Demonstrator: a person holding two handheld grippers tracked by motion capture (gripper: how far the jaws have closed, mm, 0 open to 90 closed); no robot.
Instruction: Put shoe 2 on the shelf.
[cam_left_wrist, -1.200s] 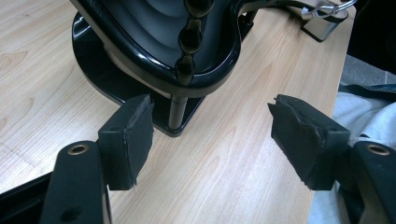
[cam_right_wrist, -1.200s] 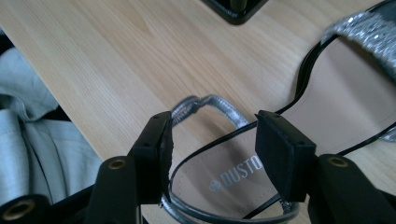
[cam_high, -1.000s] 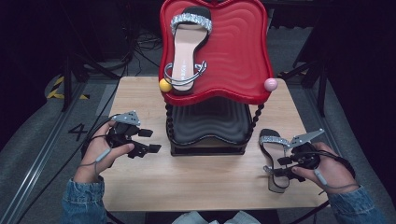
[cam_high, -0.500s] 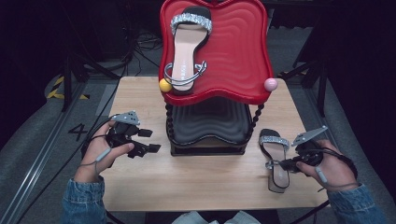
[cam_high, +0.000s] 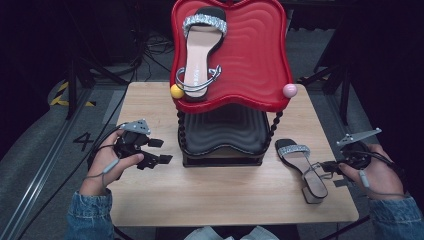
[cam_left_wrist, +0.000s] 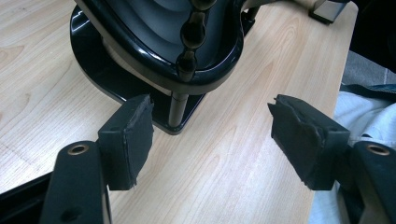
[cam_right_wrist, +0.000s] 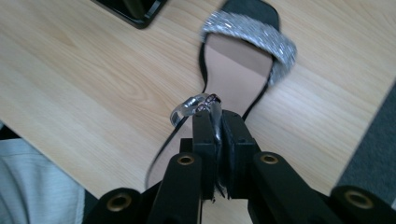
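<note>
1. Right of the stand (cam_high: 222, 145), on the desk (cam_high: 235, 195), lies a sandal (cam_high: 301, 167), toe toward the stand, heel toward the person.
2. Right tongs (cam_high: 327, 166) are clamped on the sandal's silver ankle strap (cam_right_wrist: 194, 106), pinched between the pads.
3. Left tongs (cam_high: 162, 151), left of the stand, gape wide with nothing between them, pointing at the stand's base.
4. Atop the stand, the red tray (cam_high: 255, 55) carries a second sandal (cam_high: 200, 47).
5. A yellow ball (cam_high: 177, 91) and a pink ball (cam_high: 289, 90) sit at the tray's front corners.
</note>
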